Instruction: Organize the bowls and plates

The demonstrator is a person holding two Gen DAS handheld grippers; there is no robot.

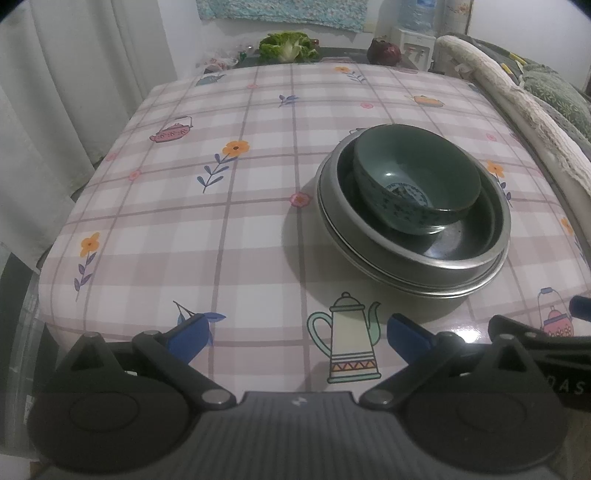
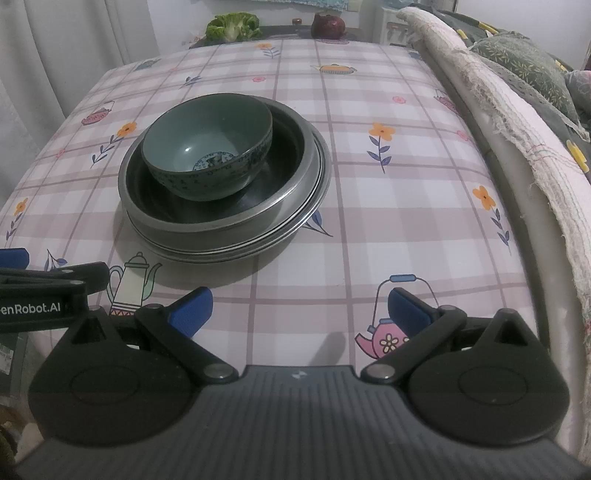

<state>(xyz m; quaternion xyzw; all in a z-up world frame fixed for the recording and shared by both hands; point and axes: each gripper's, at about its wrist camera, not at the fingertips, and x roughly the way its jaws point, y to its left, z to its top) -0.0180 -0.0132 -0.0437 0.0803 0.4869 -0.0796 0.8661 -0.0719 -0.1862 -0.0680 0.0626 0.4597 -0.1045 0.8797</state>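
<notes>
1. The left gripper (image 1: 299,334) is hanging over the near edge of the table with its jaws spread wide, and nothing is sitting between its blue pads (image 1: 190,332).
2. The right gripper (image 2: 299,308) is likewise standing wide open and gripping nothing, its blue fingertips (image 2: 408,309) hovering above a pink teapot print on the tablecloth (image 2: 406,155).
3. Each gripper is showing at the edge of the other's view, so the two are sitting side by side at the table's near end.
4. Just beyond them, a stack of dishes is resting on the checked, flower-printed cloth, toward the middle of the table.
5. At the bottom, thin metal plates (image 2: 295,230) are lying flat, their rims showing as bright lines; how many there are cannot be told.
6. On them a wide, shallow steel bowl (image 2: 258,218) is sitting upright, its inside looking dark.
7. Inside that bowl a smaller green ceramic bowl (image 2: 207,147) is nesting upright, pushed off centre; it is glazed, with a dark speckled pattern outside and a round blue motif at its bottom, and it is holding nothing.
8. At the far end, past the table, a leafy green vegetable (image 2: 232,26) and a dark red round object (image 2: 328,25) are sitting on a dark surface.
9. A frayed pale cloth (image 2: 517,110) is draping along the right side.
</notes>
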